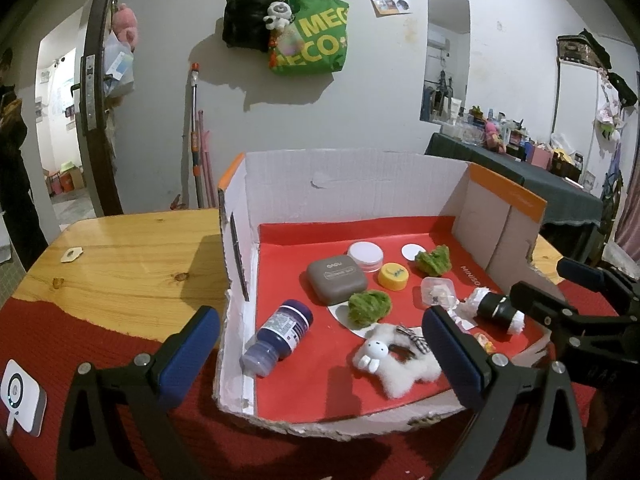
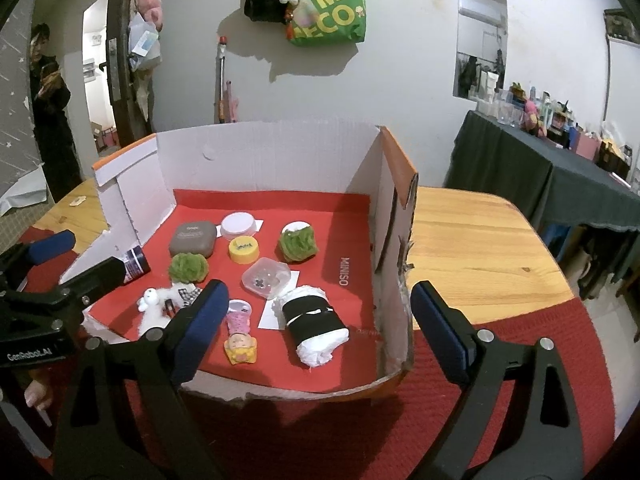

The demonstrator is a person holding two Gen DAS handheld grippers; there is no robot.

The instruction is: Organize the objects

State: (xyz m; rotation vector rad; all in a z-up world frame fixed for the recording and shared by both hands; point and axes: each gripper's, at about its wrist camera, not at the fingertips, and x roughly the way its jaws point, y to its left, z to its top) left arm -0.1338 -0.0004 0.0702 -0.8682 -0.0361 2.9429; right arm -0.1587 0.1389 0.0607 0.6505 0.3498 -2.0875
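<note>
An open cardboard box [image 1: 344, 184] [image 2: 264, 148] with a red floor holds several small items: a blue bottle [image 1: 280, 336] lying on its side, a grey case [image 1: 337, 281] [image 2: 192, 238], a yellow lid [image 1: 394, 276] [image 2: 243, 249], two green fuzzy balls [image 1: 368, 307] [image 2: 298, 242], a white plush bunny [image 1: 396, 360] [image 2: 154, 304], a clear small box [image 2: 266, 276], a black-and-white roll [image 2: 314, 326] [image 1: 496, 310] and a pink doll [image 2: 239, 336]. My left gripper [image 1: 320, 354] is open in front of the box. My right gripper [image 2: 320, 328] is open at the box's near edge.
The box stands on a wooden table [image 1: 132, 248] [image 2: 472, 240] with a red cloth [image 2: 320, 432] at the front. A white device [image 1: 22, 400] lies on the cloth at left. A dark-covered side table [image 2: 560, 176] with clutter stands at right.
</note>
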